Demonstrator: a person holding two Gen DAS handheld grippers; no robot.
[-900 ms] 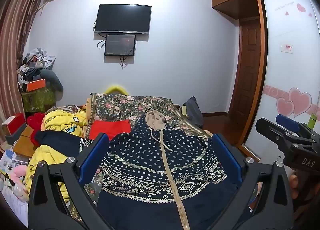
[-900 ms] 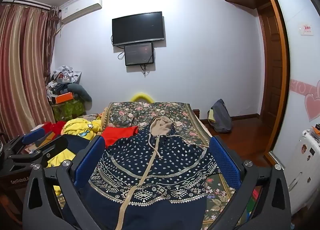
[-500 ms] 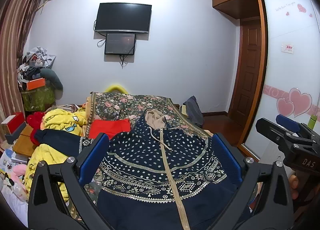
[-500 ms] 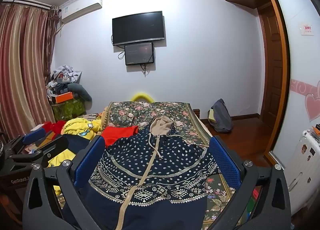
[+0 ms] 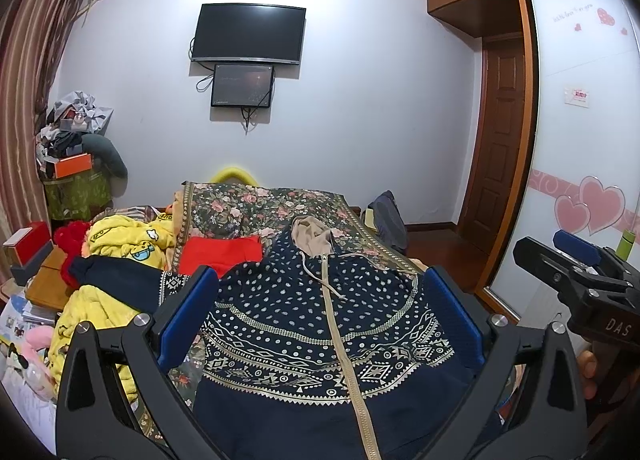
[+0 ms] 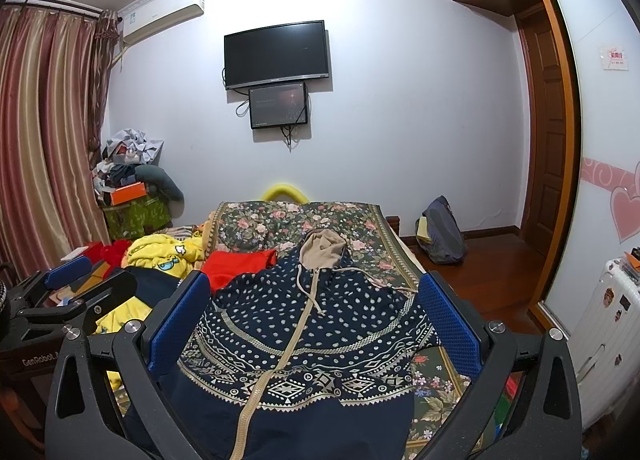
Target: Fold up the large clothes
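Observation:
A large navy hooded jacket (image 5: 320, 324) with white dots, gold pattern bands, a tan zipper and a tan hood lies spread face up on the floral bedspread (image 5: 272, 208); it also shows in the right wrist view (image 6: 308, 324). My left gripper (image 5: 320, 312) is open and empty, held above the jacket's lower half. My right gripper (image 6: 314, 316) is open and empty, also above the jacket. The right gripper shows at the right edge of the left wrist view (image 5: 576, 272), and the left gripper at the left edge of the right wrist view (image 6: 68, 292).
A red garment (image 5: 220, 254), yellow cartoon-print clothes (image 5: 128, 236) and a dark sleeve (image 5: 116, 280) lie on the bed's left side. A cluttered pile (image 5: 68, 148) stands in the far left corner. A backpack (image 6: 440, 232) sits on the floor by the wardrobe. A white suitcase (image 6: 604, 324) stands at the right.

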